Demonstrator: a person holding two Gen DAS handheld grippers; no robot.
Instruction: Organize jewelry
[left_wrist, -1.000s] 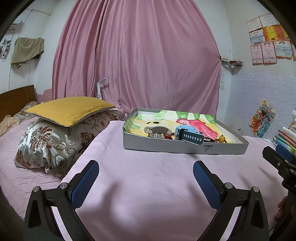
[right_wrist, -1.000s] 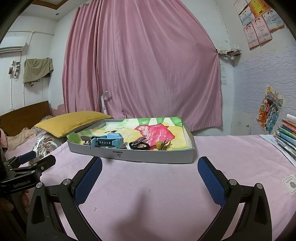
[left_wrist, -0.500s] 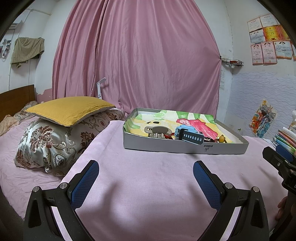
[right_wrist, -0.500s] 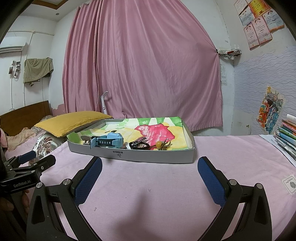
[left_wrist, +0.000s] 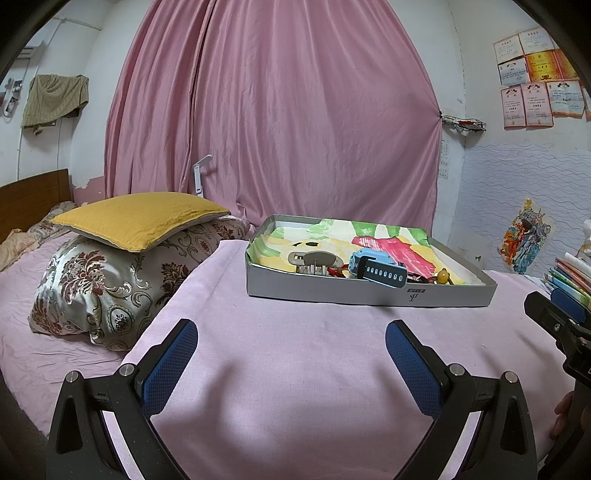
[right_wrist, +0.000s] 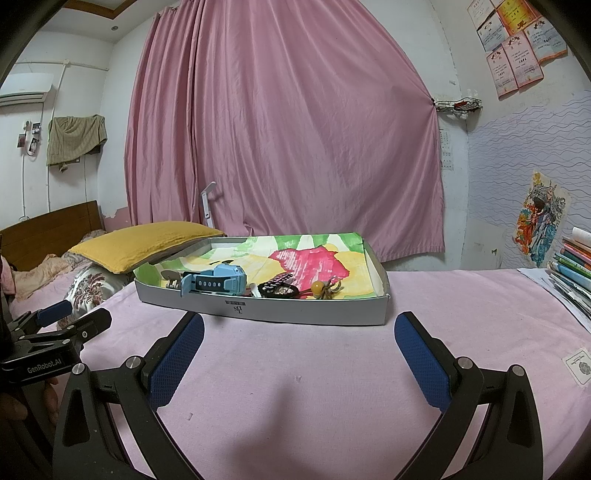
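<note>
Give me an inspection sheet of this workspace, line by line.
Surface: pink bedsheet, smooth and flat.
Job's things: shallow grey cardboard tray holding a blue smartwatch, beige hair claw, black bracelet, amber bead tie.
Clutter: book stack; white card.
Grippers: left gripper and right gripper both open, holding nothing.
Cables: nothing seen.
Surroundings: yellow pillow atop floral pillow; pink curtain.
</note>
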